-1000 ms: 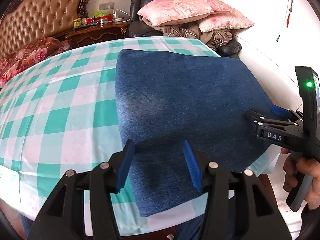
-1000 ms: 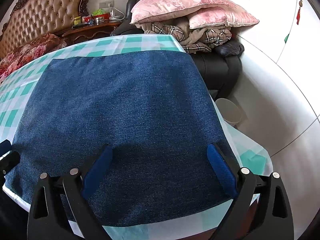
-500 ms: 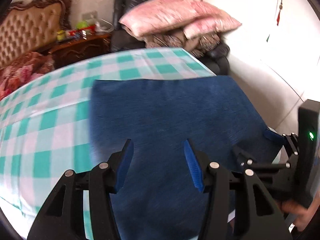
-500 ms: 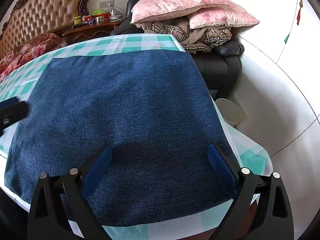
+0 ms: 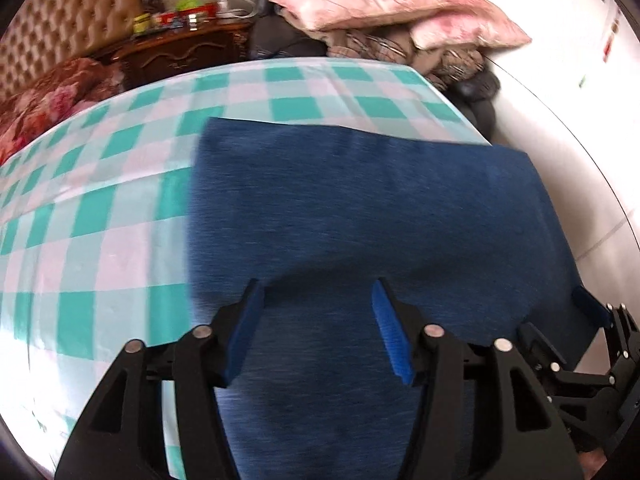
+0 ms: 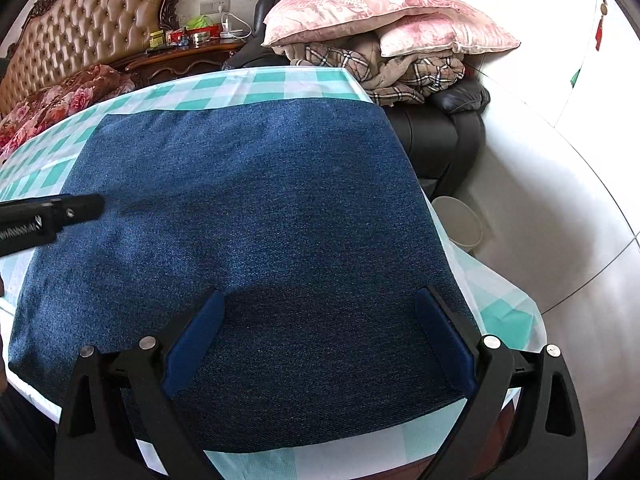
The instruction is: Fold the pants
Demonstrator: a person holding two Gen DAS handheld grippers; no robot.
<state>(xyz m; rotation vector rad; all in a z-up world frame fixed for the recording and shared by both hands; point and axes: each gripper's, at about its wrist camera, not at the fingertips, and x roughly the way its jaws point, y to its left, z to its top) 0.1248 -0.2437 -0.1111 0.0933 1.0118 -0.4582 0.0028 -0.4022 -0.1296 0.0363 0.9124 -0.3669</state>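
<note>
Pants point(image 6: 248, 240) folded flat on checked tablecloth point(image 5: 100, 216), left gripper point(image 5: 320, 330) and right gripper point(image 6: 320, 344) spread wide above, holding nothing

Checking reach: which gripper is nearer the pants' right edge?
Right. The right gripper hangs open over the pants near their right edge; the left gripper, also open, is above their left half, by the checked tablecloth.

I held the left tool point(image 5: 318, 330) with its pads parted, and my right tool point(image 6: 320, 344) gaped wider, both level, side by side.
</note>
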